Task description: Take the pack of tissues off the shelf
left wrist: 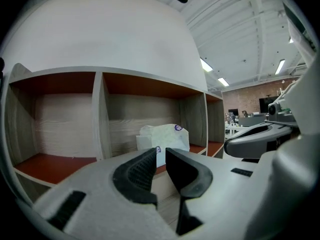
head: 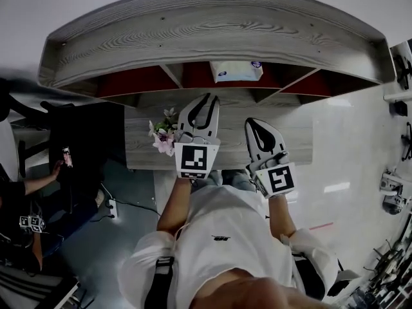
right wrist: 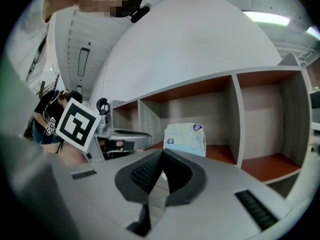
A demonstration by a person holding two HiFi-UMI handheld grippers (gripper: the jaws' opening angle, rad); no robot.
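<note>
- The pack of tissues (head: 236, 71) sits on the red floor of a middle compartment of the shelf (head: 193, 31), at the far side of the scene, and nothing touches it
- The left gripper (head: 210, 97) hovers over the wooden counter (head: 138, 150), pointing at the shelf; its tips are near the compartment's front edge but apart from the pack
- In the left gripper view its fingers (left wrist: 137, 171) stand a narrow gap apart with nothing between them, and the pack shows beyond the gap
- The right gripper (head: 251, 121) hangs nearer and to the right, well short of the shelf
- In the right gripper view its fingers (right wrist: 145, 174) are pressed together at the tips and hold nothing
- A small bunch of flowers (head: 165, 134) stands on the counter just left of the left gripper
</note>
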